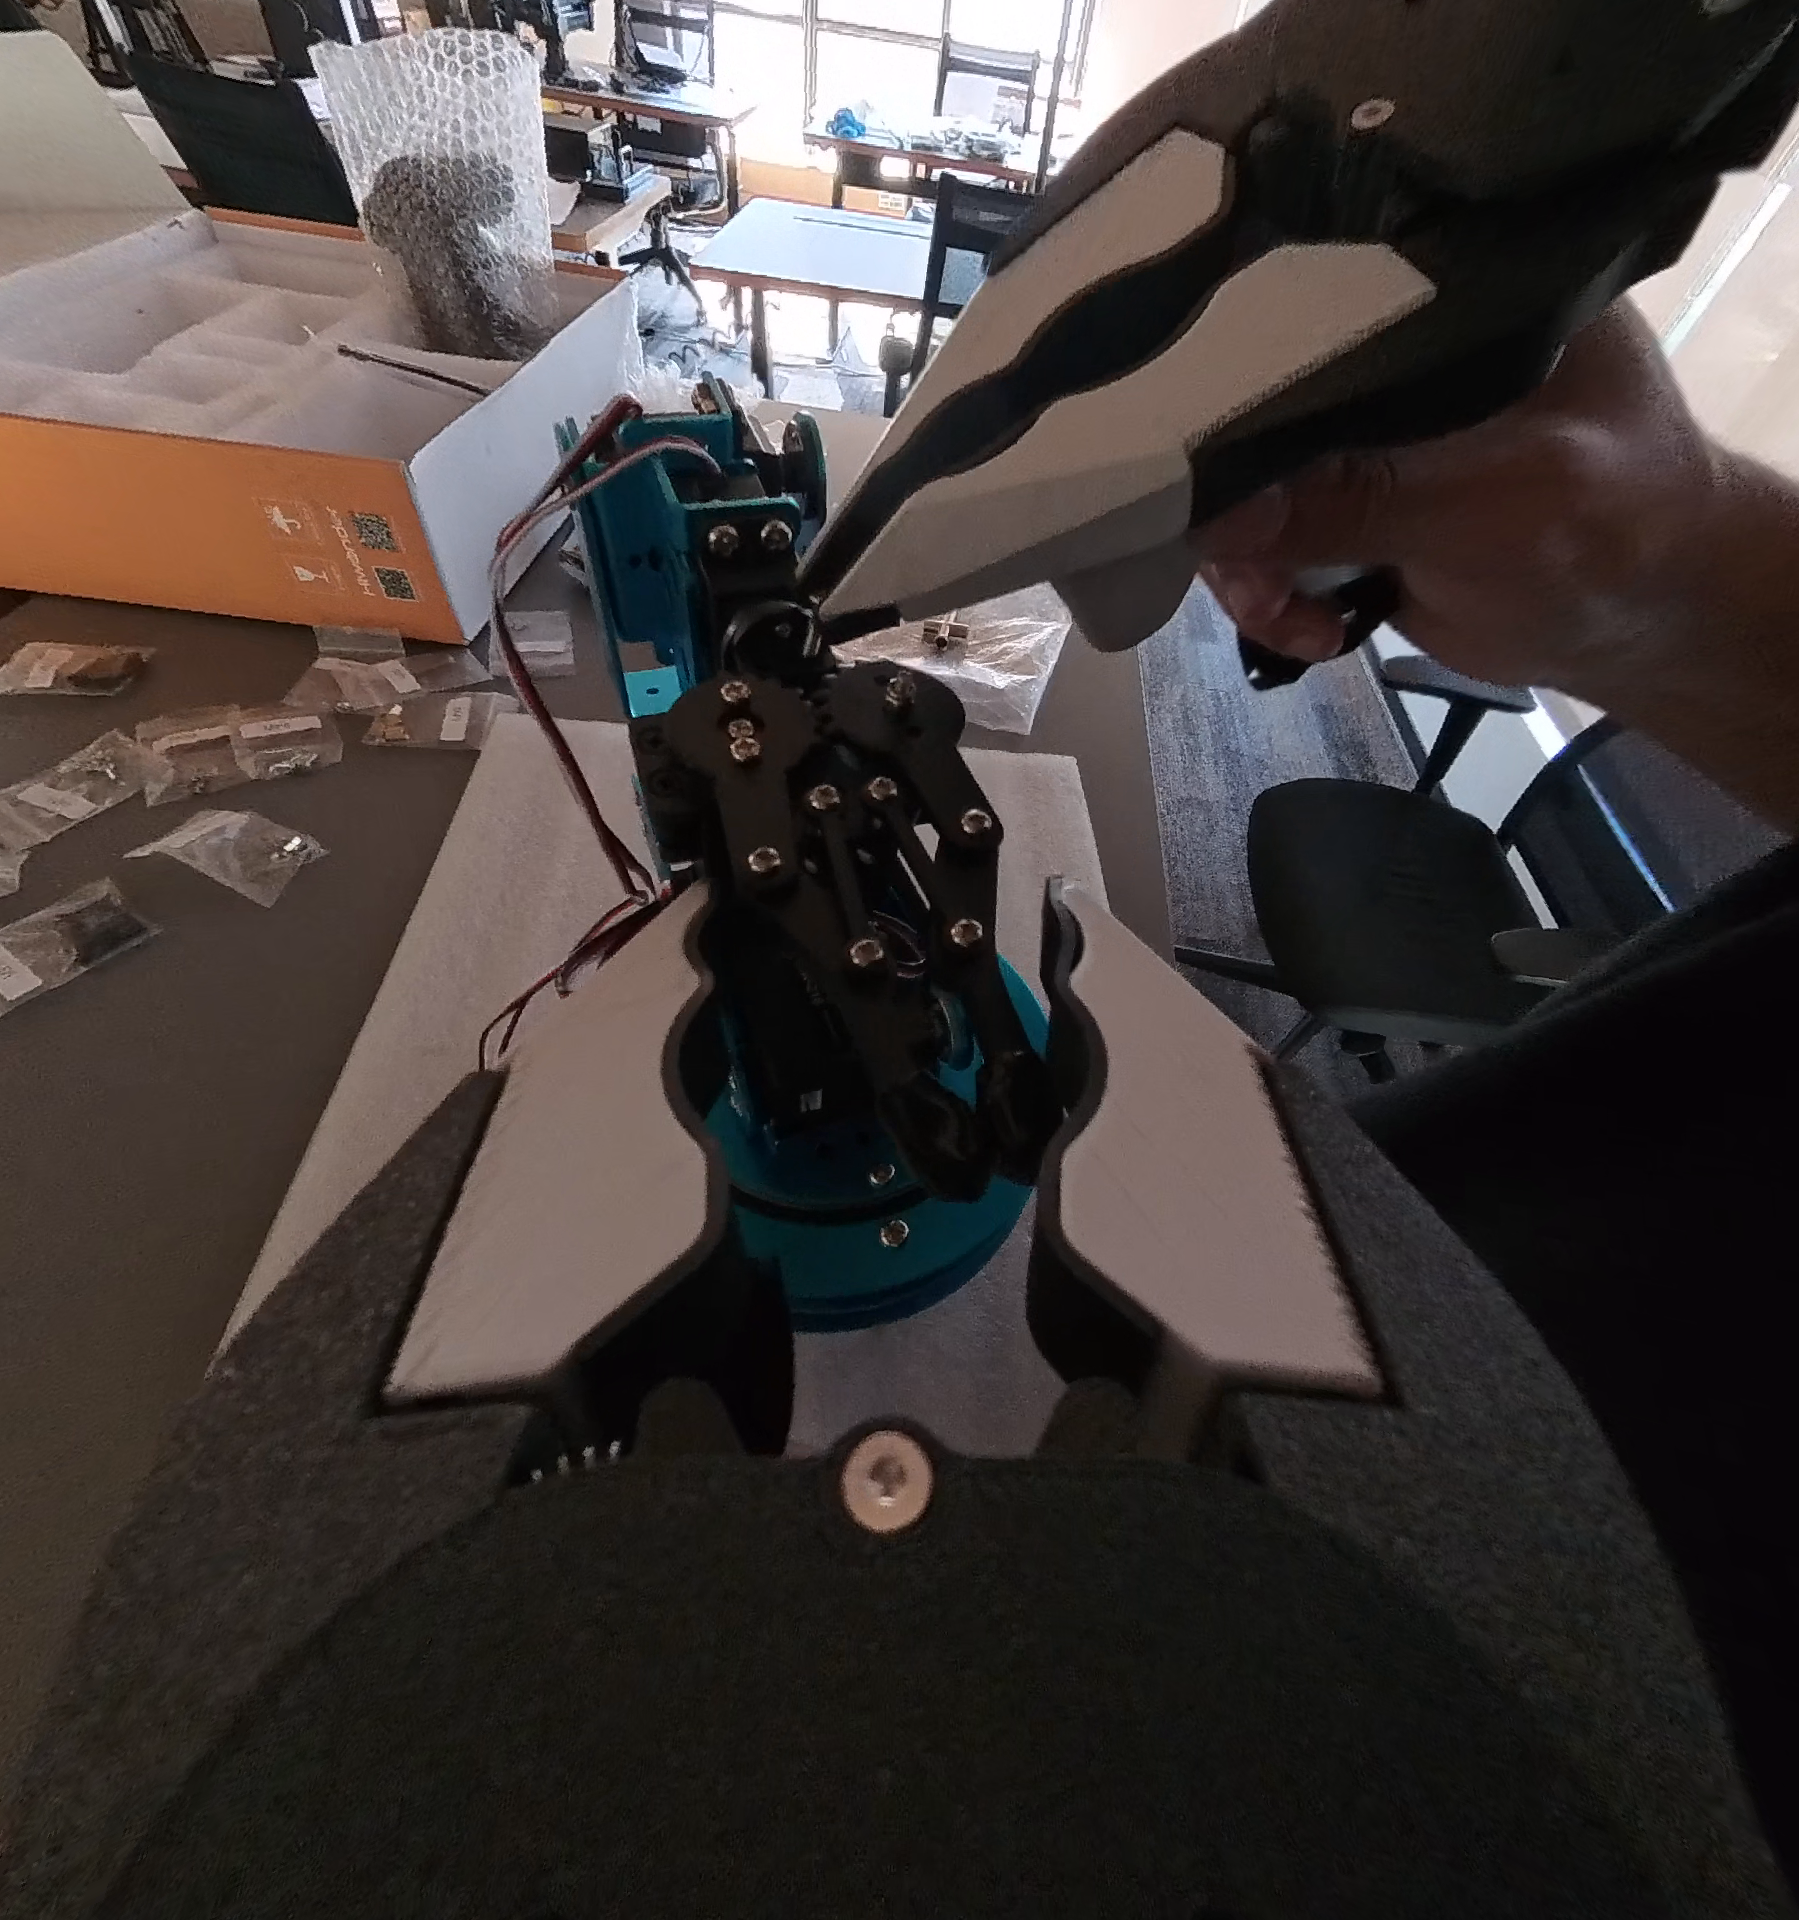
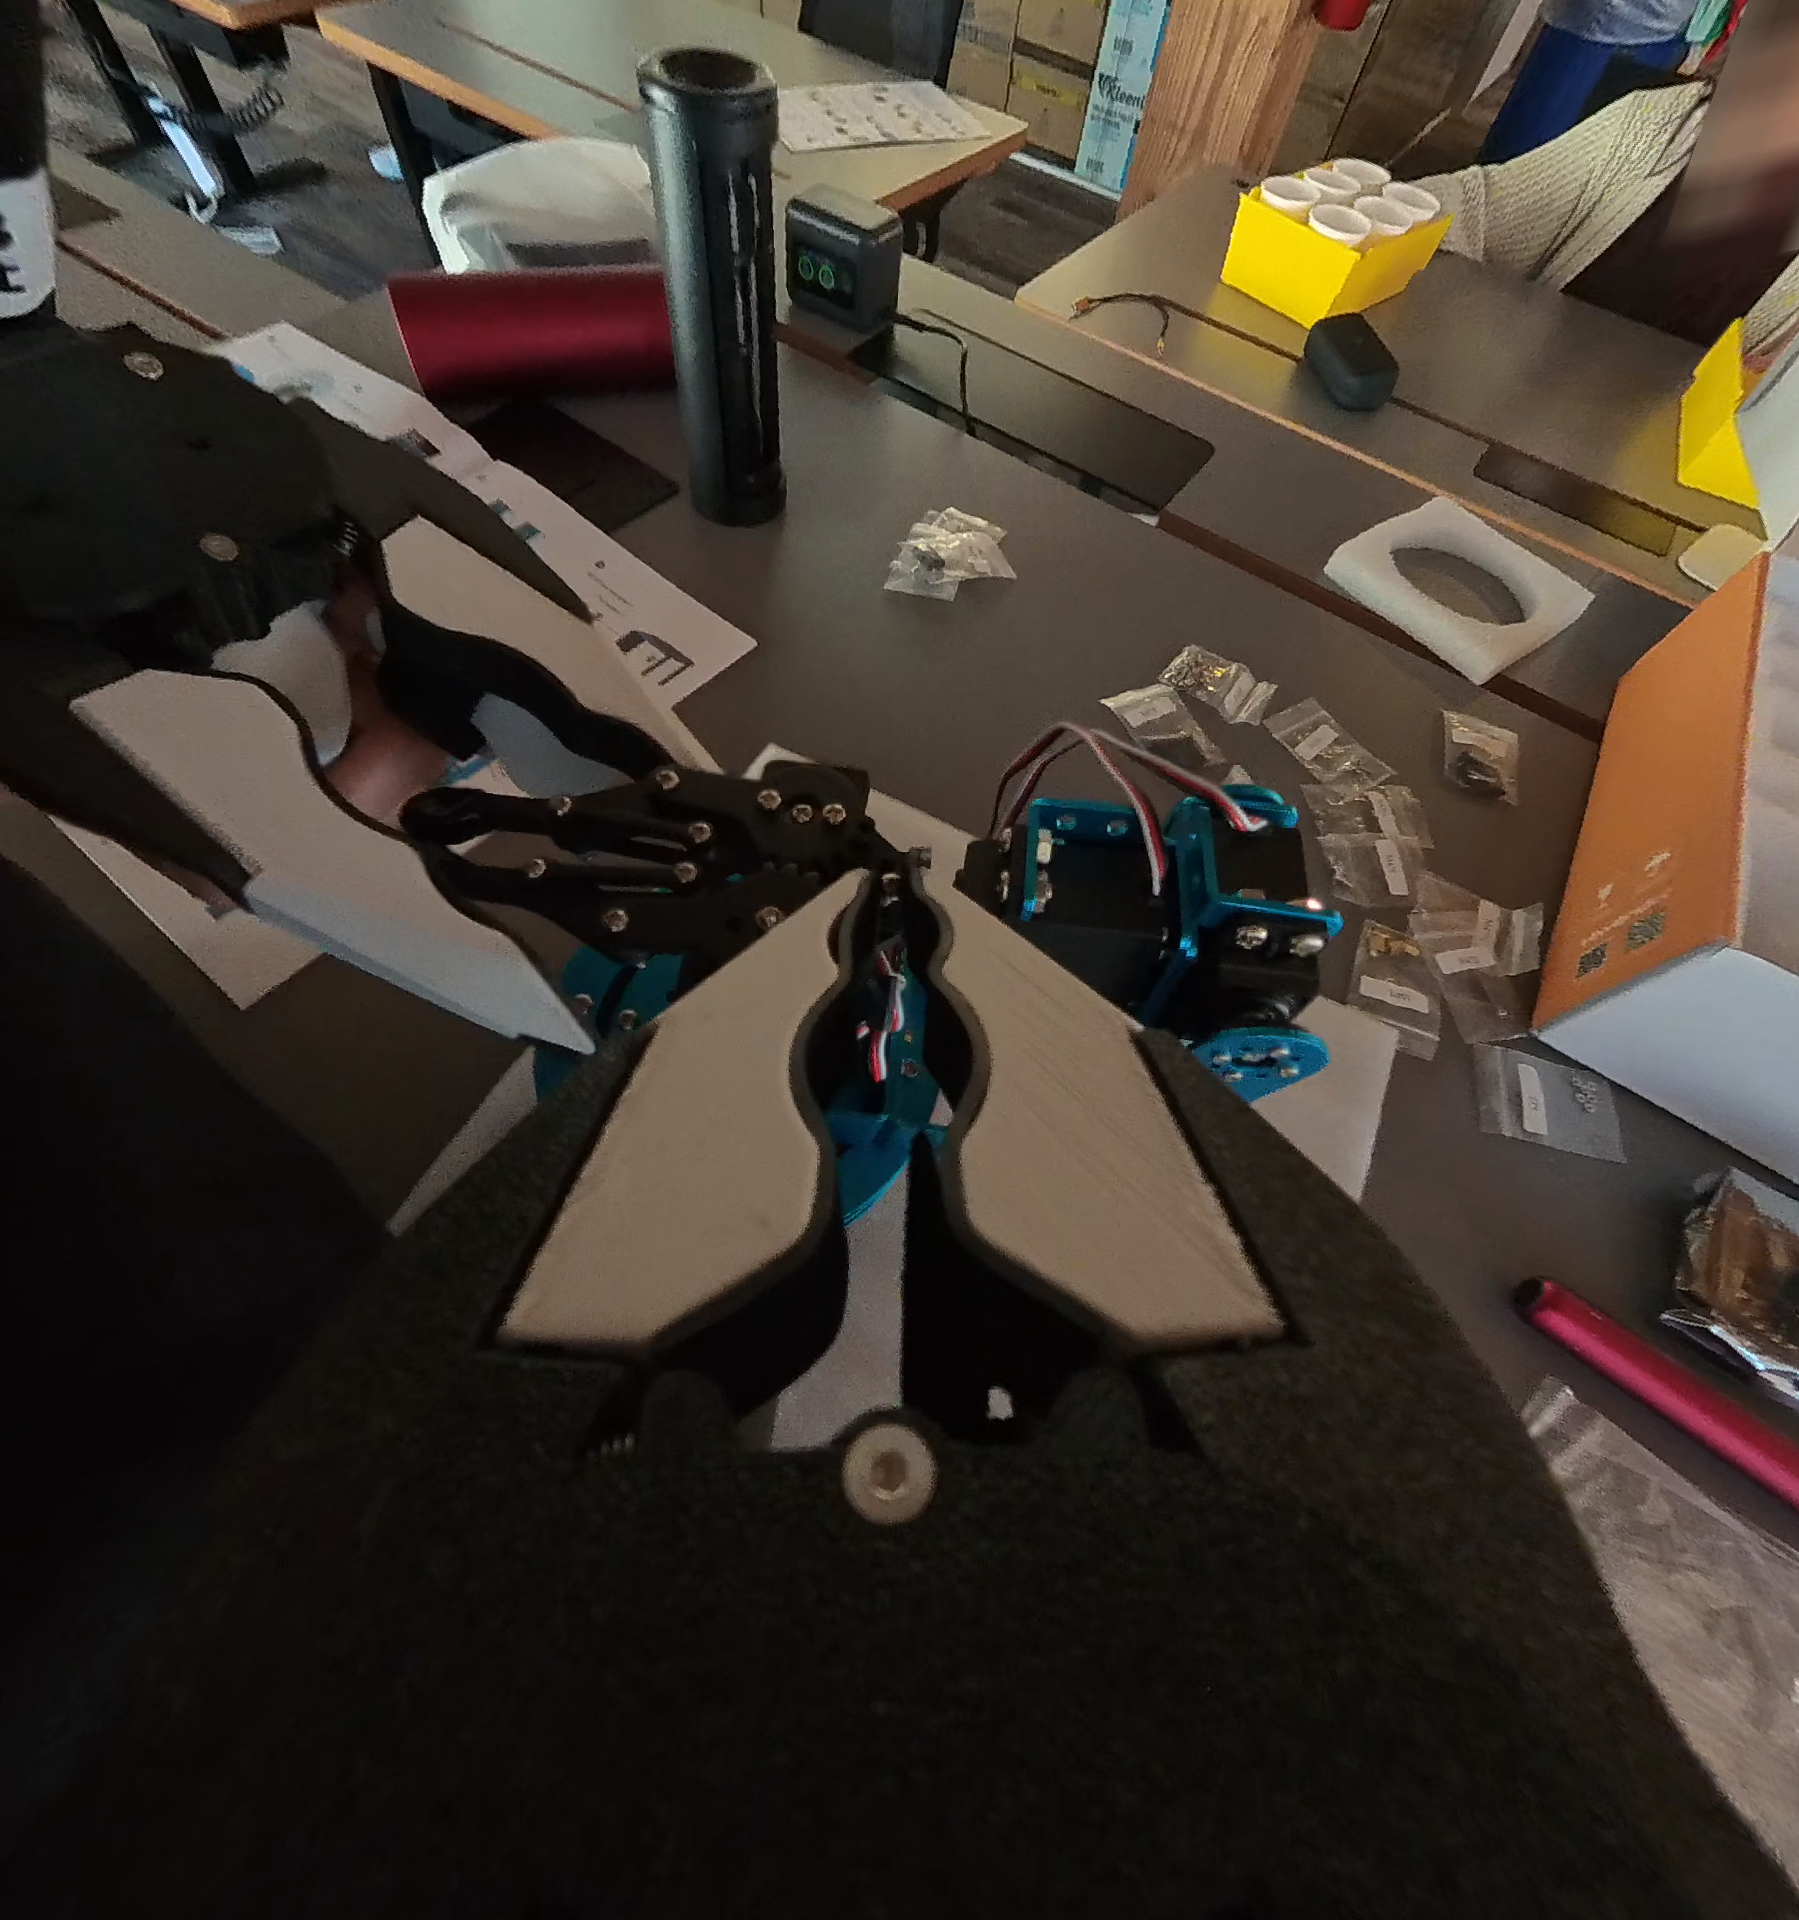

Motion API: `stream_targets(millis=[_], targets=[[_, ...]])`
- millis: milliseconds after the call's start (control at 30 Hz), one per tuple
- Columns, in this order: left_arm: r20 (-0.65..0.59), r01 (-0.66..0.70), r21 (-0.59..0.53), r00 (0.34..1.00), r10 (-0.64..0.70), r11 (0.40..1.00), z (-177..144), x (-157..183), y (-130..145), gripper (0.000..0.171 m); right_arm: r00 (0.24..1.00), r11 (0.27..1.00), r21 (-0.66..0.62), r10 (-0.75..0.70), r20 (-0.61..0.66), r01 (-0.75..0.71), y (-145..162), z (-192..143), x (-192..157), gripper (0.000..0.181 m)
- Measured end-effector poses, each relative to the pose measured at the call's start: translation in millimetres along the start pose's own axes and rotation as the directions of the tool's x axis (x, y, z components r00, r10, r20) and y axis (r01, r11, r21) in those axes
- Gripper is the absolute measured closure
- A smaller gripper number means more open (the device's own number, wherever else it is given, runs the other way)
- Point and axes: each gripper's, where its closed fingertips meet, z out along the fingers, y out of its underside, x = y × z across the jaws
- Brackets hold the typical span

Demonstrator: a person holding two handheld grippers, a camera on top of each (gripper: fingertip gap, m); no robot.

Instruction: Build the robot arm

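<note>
Office desk cluttered with screw bags [image 1: 220, 847] at 9 o'clock: left gripper [image 1: 879, 914] spread wide around small blue-black robot arm [image 1: 853, 883] mid-desk, right gripper [image 2: 890, 883] pinched nearly closed on its claw-base screw, likely rigid, top-heavy, grip the metal brackets.

My own left gripper [image 1: 879, 914] is blocking most of the small arm's blue round base [image 1: 905, 1262], and its dark body is covering the white foam sheet [image 1: 521, 831] below. The right gripper [image 2: 890, 883] is closing its tips over a tiny black part that I can't make out; it is perhaps a screw or a gear hub. The little clear bags [image 1: 220, 847] are showing contents too small to name. The orange box [image 2: 1653, 810] is running off the frame edge. A blurred patch is sitting at the right wrist view's upper right.
</note>
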Motion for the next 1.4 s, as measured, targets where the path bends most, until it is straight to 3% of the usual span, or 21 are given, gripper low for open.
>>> stream_targets(millis=[367, 600, 867, 1100, 1400], targets=[[0.000, -0.016, 0.015, 1.000, 0.016, 1.000, 0.4, -0.9, -0.7, 0.115, 0.993, 0.983, -0.146, -0.115, -0.038, 0.108, 2.5, 1.4, -0.7, 0.178], [0.005, -0.009, 0.023, 1.000, 0.009, 1.000, 0.4, -2.7, -0.5, 0.115, 0.998, 0.971, -0.234, -0.058, -0.007, 0.054, 2.0, 3.6, -0.4, 0.178], [-0.002, -0.003, 0.031, 1.000, 0.003, 1.000, 0.0, -2.3, -1.8, 0.115, 0.997, 0.957, -0.280, -0.074, -0.004, 0.070, 1.8, 3.3, 0.2, 0.177], [-0.005, 0.005, 0.037, 1.000, -0.005, 0.999, -0.4, -1.6, -3.9, 0.115, 0.981, 0.917, -0.361, -0.191, -0.029, 0.168, 3.0, 2.7, 0.6, 0.177], [-0.005, 0.007, 0.040, 1.000, -0.007, 0.999, -0.6, -1.3, -4.2, 0.112, 0.981, 0.912, -0.372, -0.195, -0.023, 0.173, 3.0, 2.4, 0.4, 0.176]])
